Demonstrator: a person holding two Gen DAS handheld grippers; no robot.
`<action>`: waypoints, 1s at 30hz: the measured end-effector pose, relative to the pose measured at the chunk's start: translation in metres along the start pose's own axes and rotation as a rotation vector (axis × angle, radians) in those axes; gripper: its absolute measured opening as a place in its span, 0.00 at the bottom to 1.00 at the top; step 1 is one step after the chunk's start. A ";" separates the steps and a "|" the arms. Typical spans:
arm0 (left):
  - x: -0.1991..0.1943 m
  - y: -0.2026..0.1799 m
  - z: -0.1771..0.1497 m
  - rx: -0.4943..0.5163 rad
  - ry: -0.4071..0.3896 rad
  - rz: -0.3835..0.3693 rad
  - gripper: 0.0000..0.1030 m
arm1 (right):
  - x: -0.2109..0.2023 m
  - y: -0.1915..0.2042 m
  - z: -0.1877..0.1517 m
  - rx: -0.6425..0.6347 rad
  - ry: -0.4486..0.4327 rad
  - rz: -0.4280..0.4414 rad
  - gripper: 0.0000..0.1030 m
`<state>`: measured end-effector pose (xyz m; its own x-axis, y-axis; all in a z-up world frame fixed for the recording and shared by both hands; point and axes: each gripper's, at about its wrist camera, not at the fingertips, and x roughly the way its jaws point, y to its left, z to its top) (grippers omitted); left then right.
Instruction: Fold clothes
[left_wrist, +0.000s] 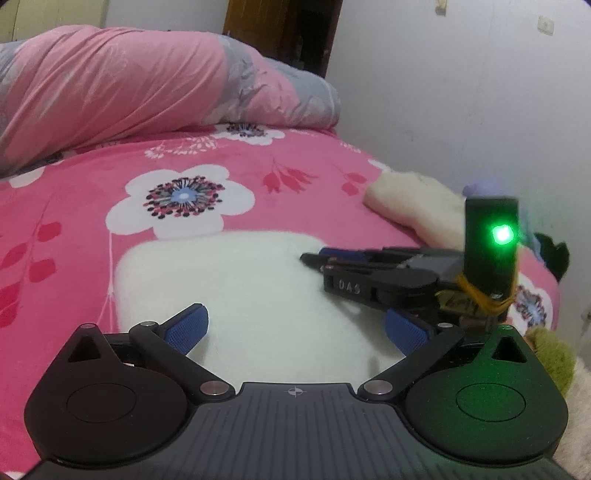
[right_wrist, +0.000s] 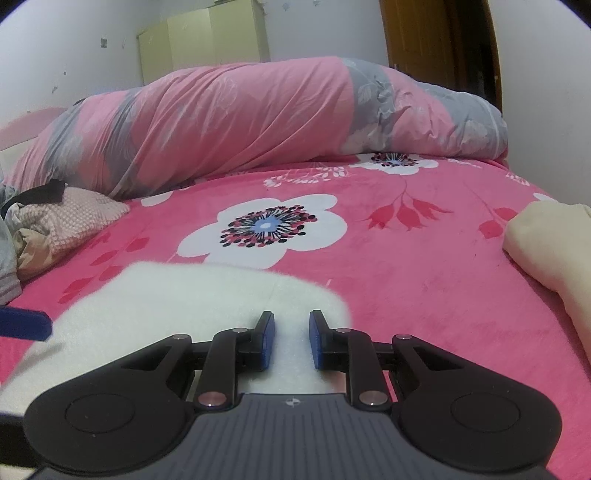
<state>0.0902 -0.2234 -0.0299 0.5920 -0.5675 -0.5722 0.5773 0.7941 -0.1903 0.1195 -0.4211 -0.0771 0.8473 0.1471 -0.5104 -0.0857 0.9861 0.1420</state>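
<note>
Inspector: Left gripper, fingers spread wide, nothing between them, over the white fleece garment on the bed.

Clerk: Right gripper?

Inspector: Fingers narrowly parted; grip on the fleece cannot be told. Risk: an unpinned fold may spring open.

Clerk: Writing?

Inspector: "DAS" on the right gripper's body, at three o'clock.

open pink bedspread ahead; rolled quilt blocks the far side, cream garment right, clothes heap left.
</note>
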 end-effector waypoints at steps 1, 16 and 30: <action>-0.002 0.001 0.001 -0.008 -0.009 0.007 1.00 | 0.000 0.000 0.000 0.001 0.000 0.001 0.21; 0.043 0.027 0.014 -0.076 0.082 0.302 0.90 | -0.002 0.003 0.001 -0.016 0.002 -0.005 0.21; 0.044 0.027 0.013 -0.063 0.085 0.318 0.89 | 0.019 0.012 0.038 -0.092 0.080 -0.003 0.20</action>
<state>0.1386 -0.2299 -0.0499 0.6864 -0.2711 -0.6748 0.3339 0.9418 -0.0387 0.1545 -0.4090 -0.0534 0.8036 0.1457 -0.5770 -0.1339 0.9890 0.0633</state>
